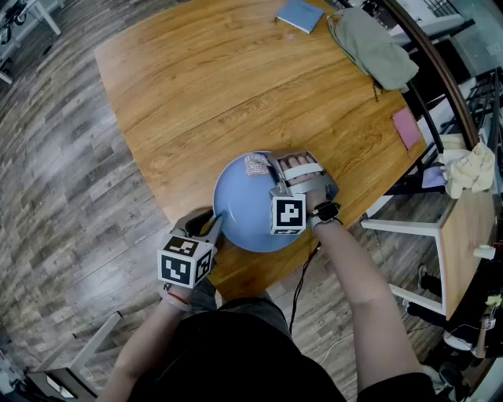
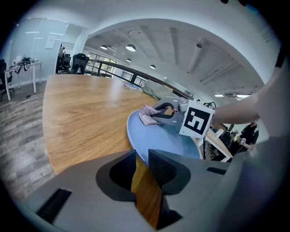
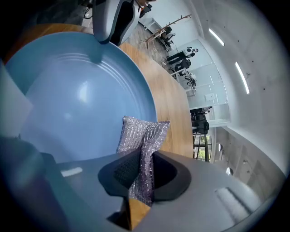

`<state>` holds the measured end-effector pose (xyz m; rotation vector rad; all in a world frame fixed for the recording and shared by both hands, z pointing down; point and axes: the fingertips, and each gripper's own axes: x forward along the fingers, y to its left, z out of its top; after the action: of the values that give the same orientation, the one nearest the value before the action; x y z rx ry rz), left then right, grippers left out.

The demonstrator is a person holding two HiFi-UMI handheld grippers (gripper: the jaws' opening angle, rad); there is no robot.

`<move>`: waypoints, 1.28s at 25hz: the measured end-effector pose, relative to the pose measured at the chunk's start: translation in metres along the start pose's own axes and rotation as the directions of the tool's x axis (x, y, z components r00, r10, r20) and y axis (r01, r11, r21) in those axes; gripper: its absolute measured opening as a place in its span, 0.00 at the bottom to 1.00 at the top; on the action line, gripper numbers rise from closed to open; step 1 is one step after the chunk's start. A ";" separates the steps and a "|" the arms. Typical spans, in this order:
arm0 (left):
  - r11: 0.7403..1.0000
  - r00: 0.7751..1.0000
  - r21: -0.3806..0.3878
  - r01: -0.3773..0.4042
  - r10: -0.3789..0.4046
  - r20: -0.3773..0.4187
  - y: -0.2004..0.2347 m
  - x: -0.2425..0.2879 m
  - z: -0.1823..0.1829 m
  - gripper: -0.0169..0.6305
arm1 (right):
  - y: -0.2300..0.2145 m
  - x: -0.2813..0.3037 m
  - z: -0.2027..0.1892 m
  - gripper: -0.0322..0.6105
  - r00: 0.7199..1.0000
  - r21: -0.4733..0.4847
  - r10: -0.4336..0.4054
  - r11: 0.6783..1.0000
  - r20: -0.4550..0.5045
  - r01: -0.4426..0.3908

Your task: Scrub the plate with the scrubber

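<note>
A round blue plate [image 1: 244,218] lies near the front edge of the wooden table [image 1: 236,78]. My left gripper [image 1: 215,225] is shut on the plate's near-left rim; in the left gripper view the rim [image 2: 138,147] runs in between the jaws of the left gripper [image 2: 141,164]. My right gripper [image 1: 267,166] is shut on a silvery mesh scrubber [image 1: 256,165] at the plate's far edge. In the right gripper view the scrubber [image 3: 141,132] sticks out past the right gripper [image 3: 141,171] and rests on the plate [image 3: 68,90] by its rim. The left gripper view shows the scrubber [image 2: 146,114] on the plate's far side.
A blue notebook [image 1: 299,14] and a grey-green cloth [image 1: 373,47] lie at the table's far right. A pink pad [image 1: 406,127] sits near the right edge. A wooden-topped stool [image 1: 464,235] with a pale rag [image 1: 470,169] stands to the right.
</note>
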<state>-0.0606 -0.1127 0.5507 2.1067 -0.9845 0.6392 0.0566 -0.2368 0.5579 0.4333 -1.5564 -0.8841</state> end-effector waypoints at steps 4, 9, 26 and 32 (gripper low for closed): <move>1.000 1.000 0.007 0.003 -0.003 -0.001 -0.002 -0.001 -0.001 0.14 | 0.007 -0.006 -0.015 0.14 1.000 0.036 0.003 0.999 -0.031 -0.002; 1.000 1.000 0.016 -0.001 0.001 0.002 -0.004 -0.001 -0.003 0.14 | 0.019 -0.018 -0.030 0.14 0.998 0.104 0.024 0.994 -0.062 -0.017; 0.999 1.000 0.033 0.013 -0.013 -0.005 -0.013 0.001 -0.004 0.14 | 0.094 -0.096 -0.036 0.14 0.932 0.659 0.362 0.702 -0.003 -0.271; 1.000 1.000 0.021 0.012 -0.012 -0.002 -0.013 0.000 -0.005 0.13 | 0.113 -0.118 0.010 0.14 0.906 0.666 0.411 0.648 0.103 -0.369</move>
<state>-0.0512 -0.1026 0.5488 2.1285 -0.9678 0.6481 0.0944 -0.0771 0.5628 0.5939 -1.7996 0.0729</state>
